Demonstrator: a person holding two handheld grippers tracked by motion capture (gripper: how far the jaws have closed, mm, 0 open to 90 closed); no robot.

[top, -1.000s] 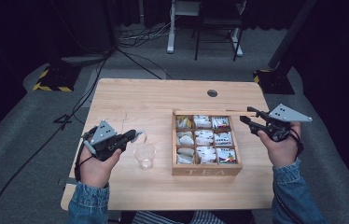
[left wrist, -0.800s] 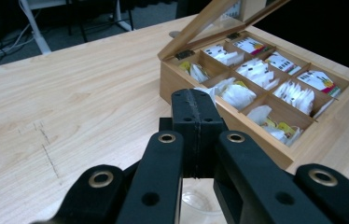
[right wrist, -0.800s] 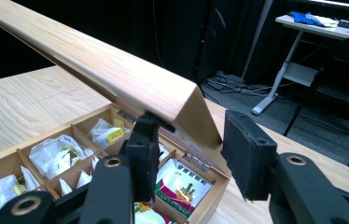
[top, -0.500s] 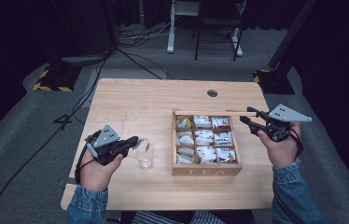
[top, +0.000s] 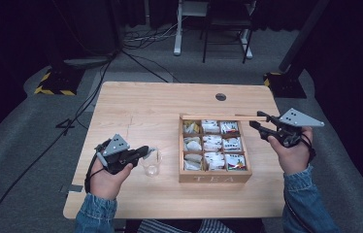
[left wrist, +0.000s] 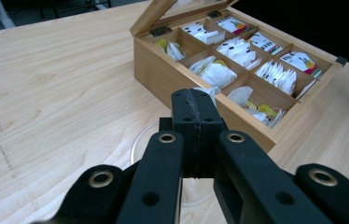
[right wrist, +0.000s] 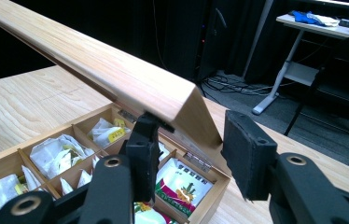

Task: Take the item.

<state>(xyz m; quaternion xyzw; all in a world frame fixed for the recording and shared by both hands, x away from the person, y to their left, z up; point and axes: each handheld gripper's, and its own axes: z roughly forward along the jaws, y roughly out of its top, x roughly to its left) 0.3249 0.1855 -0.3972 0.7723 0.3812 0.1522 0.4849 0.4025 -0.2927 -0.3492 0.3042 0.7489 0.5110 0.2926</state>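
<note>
The left gripper has its jaws pressed flat together with nothing between them. It hovers just above the rim of a clear glass, which stands on the table just beside the near left corner of the wooden tea box.

The right gripper has its jaws set a little way apart, straddling the free corner of the raised lid. One pad sits under the lid's edge and the other stands outside the corner; whether they press on the wood cannot be told.

The box lies open between the two hands, its compartments holding tea bags.
</note>
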